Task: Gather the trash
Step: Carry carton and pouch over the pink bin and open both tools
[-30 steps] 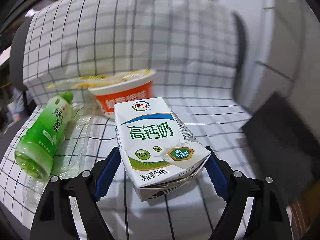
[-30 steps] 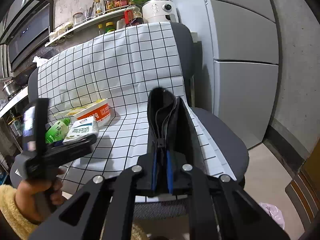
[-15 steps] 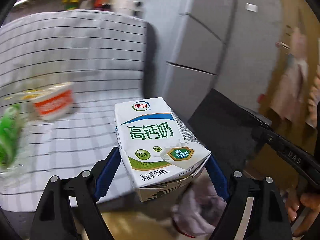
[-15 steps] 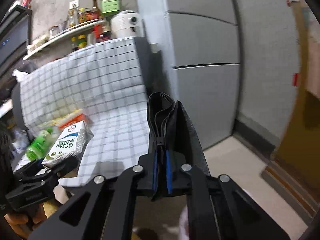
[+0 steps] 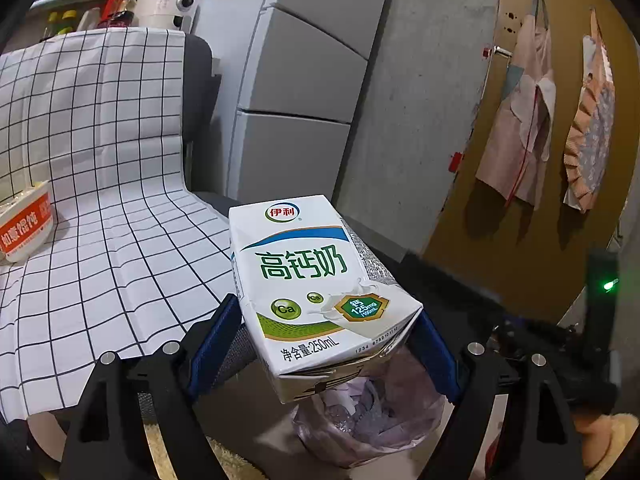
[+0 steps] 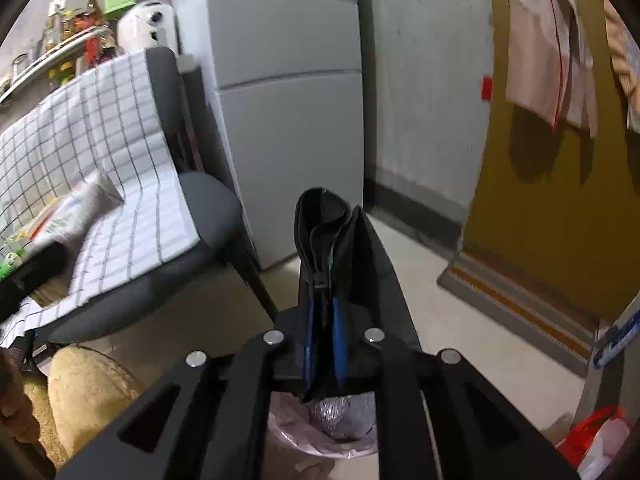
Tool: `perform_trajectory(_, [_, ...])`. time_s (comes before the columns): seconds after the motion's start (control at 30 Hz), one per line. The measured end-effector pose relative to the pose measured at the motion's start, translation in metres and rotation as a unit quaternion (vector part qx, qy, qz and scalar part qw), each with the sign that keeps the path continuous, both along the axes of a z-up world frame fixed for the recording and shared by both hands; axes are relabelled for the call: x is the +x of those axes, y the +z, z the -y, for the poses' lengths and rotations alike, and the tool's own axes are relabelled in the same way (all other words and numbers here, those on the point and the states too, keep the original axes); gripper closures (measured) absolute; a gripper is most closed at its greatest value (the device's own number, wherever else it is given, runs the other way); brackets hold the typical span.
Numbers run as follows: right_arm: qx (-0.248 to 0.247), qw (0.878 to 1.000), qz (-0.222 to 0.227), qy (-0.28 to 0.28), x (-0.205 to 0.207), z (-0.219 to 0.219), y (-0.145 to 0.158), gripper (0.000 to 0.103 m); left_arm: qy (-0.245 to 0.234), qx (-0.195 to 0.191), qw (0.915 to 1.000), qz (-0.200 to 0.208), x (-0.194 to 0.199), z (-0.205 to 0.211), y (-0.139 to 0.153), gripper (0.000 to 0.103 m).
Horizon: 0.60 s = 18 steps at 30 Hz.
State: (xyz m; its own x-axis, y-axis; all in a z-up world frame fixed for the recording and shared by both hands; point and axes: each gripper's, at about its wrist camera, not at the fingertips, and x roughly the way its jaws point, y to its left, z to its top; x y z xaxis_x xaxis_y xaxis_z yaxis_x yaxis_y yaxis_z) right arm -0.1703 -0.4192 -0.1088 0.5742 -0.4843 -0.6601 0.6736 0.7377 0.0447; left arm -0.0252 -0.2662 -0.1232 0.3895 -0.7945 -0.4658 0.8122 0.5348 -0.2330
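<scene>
my left gripper (image 5: 324,344) clamped the milk carton (image 5: 316,292) across its stiff, light sides; my right gripper (image 6: 322,344) pinched a limp black pouch (image 6: 340,248).

Left view swings off the checked cloth (image 5: 92,184): green bottle gone from frame, noodle cup (image 5: 25,222) now at far left edge. Fridge (image 5: 304,92) fills top centre; lined bin (image 5: 368,420) appears at bottom under the carton (image 5: 316,292). Right view: bin (image 6: 324,428) enters bottom centre beneath the black pouch (image 6: 336,248).
</scene>
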Motion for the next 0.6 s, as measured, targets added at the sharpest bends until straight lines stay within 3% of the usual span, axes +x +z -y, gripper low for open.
perform_trajectory(0.23, [0.034,0.999,-0.019,-0.027,-0.003,0.025,-0.03,0.091,-0.005,0.024,0.9997,-0.004,-0.001,0.019,-0.013,0.02])
perform_trajectory(0.6, [-0.001,0.998,0.021,-0.061,-0.033,0.048,-0.004,0.091,-0.048,0.04,0.998,0.005,-0.016,0.053,-0.018,0.02])
